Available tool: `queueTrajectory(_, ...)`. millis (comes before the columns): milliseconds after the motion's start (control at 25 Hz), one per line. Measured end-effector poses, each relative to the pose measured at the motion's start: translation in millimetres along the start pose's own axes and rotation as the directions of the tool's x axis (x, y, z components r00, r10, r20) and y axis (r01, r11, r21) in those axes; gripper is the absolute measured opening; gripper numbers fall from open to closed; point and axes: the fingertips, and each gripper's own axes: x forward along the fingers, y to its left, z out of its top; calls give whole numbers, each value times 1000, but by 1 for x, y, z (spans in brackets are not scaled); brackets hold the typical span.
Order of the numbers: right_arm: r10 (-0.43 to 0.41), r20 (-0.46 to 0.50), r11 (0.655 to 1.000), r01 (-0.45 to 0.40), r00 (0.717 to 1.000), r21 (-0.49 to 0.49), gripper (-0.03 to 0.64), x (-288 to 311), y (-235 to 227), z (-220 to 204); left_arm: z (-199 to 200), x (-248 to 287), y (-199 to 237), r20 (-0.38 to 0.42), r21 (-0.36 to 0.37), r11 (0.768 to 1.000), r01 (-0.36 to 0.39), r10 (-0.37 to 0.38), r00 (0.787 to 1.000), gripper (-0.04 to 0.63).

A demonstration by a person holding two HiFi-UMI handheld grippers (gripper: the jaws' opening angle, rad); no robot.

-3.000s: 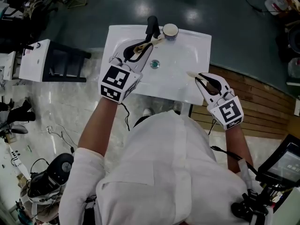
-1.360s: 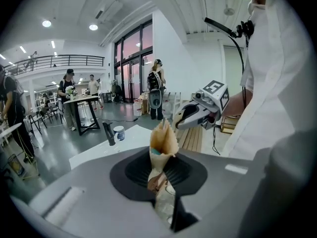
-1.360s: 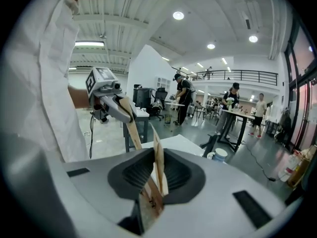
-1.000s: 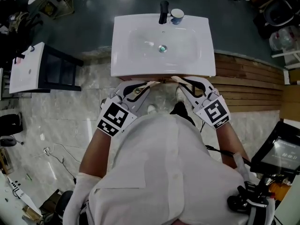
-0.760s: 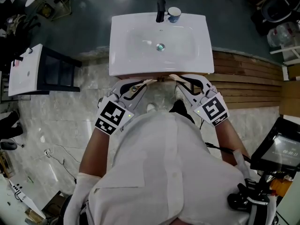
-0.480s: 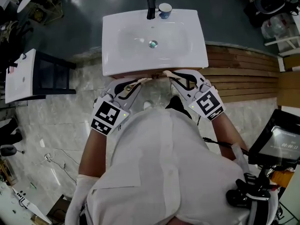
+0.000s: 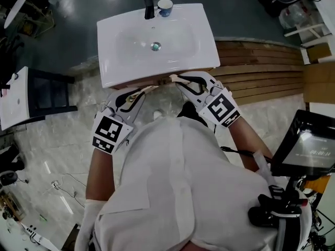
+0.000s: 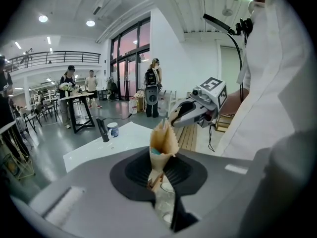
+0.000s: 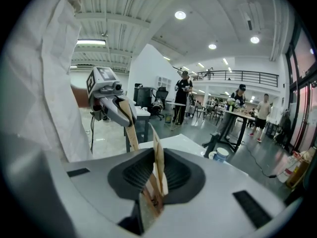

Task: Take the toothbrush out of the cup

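A white cup with blue print (image 7: 165,7) stands at the back rim of the white sink (image 7: 207,41), just right of the black tap (image 7: 149,5). No toothbrush shows in any view. Both grippers hang close to my chest, in front of the sink's near edge and well short of the cup. My left gripper (image 7: 153,88) has its tan fingers pressed together (image 8: 163,128); a small teal patch sits low between them. My right gripper (image 7: 172,78) is also shut with nothing held (image 9: 154,133). Their tips point toward each other. The cup is also seen far off (image 8: 113,129) (image 9: 220,154).
A black stand with a white top (image 7: 31,95) is left of the sink. Wooden floor slats (image 7: 261,67) run to the right, and a screen on a stand (image 7: 306,145) is at the right edge. Several people stand around tables in the hall beyond.
Three seconds ago both grippers were over the basin, the left one by the cup. Since then they have drawn back to the sink's front edge; in the last second only the head view shifts.
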Motion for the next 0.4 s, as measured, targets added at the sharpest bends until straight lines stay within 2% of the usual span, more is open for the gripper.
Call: queueTrajectory(400, -26, -12, 1000, 26, 1000, 6, 52, -9, -4, -3, 8, 3, -3, 22, 8, 1000, 21, -21, 1000, 49)
